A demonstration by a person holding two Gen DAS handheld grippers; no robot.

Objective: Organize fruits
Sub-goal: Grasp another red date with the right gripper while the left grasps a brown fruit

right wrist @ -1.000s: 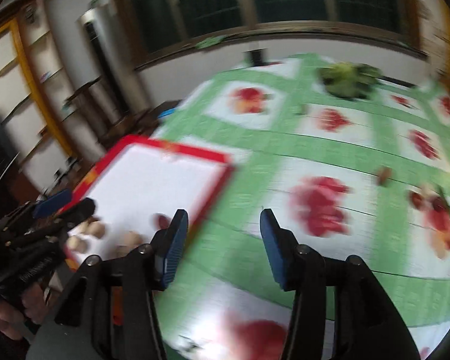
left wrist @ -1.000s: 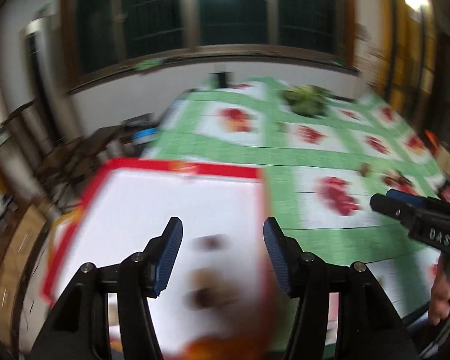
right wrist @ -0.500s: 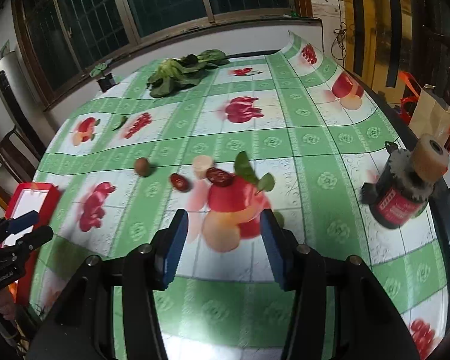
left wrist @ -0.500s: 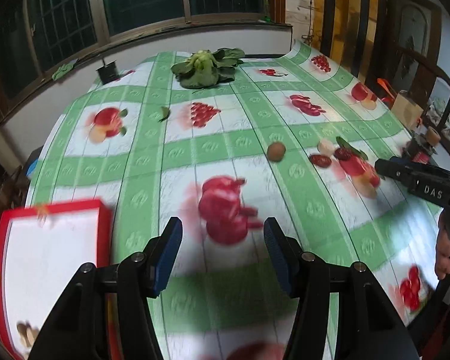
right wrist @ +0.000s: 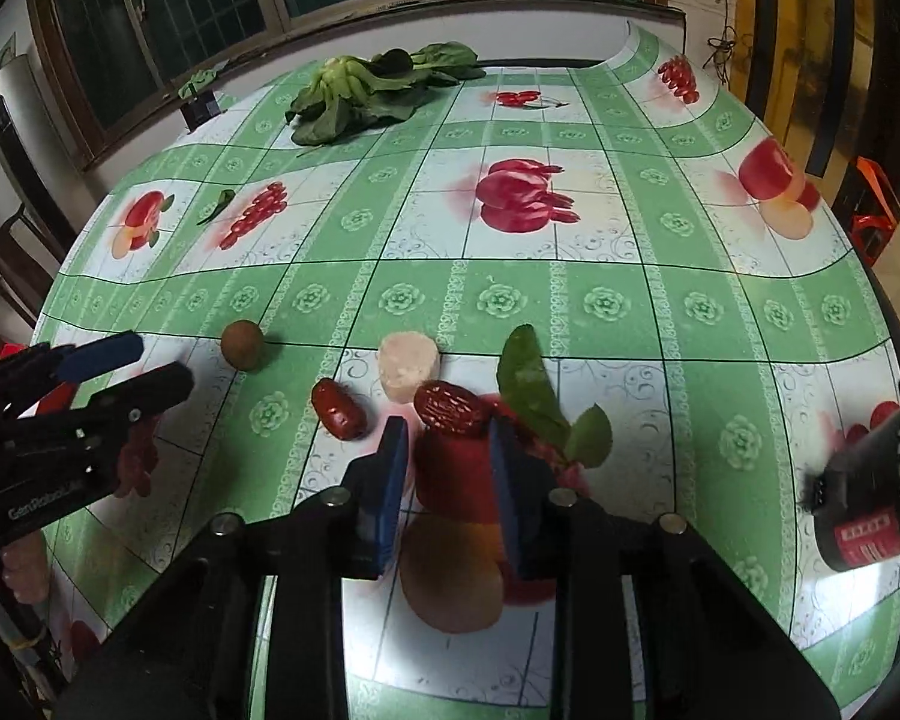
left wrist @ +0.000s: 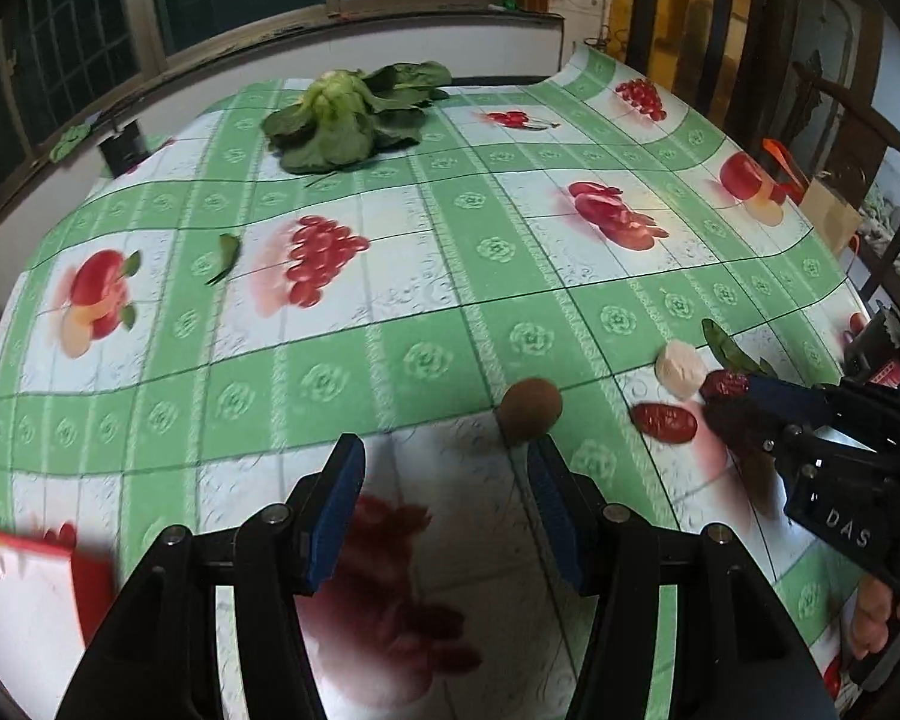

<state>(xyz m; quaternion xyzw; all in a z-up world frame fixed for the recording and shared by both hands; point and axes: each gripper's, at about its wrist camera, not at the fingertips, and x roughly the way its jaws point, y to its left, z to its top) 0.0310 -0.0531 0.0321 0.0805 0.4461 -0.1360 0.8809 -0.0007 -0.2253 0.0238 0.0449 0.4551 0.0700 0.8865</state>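
On the green fruit-print tablecloth lie a brown round fruit (left wrist: pixel 531 407) (right wrist: pixel 242 344), a pale cut chunk (left wrist: pixel 680 369) (right wrist: pixel 407 365) and two red dates (left wrist: pixel 664 422) (right wrist: pixel 338 408), the second date (right wrist: pixel 452 408) just ahead of my right gripper (right wrist: pixel 448 444). The right gripper is open and empty, its fingertips on either side just short of that date. My left gripper (left wrist: pixel 444 468) is open and empty, the brown fruit just beyond its right fingertip. A red-rimmed white tray (left wrist: pixel 24 588) shows at the lower left of the left wrist view.
A leafy green vegetable (left wrist: pixel 345 111) (right wrist: pixel 366 90) lies at the far side of the table. Loose green leaves (right wrist: pixel 534 390) lie by the dates. A red and black tape roll (right wrist: pixel 864 510) stands near the right edge. A small dark box (left wrist: pixel 123 147) sits far left.
Both grippers swung right, away from the tray, and moved in close to the fruit group. The right gripper's jaws have narrowed and now flank a date; the tray slid to the frame's edge.
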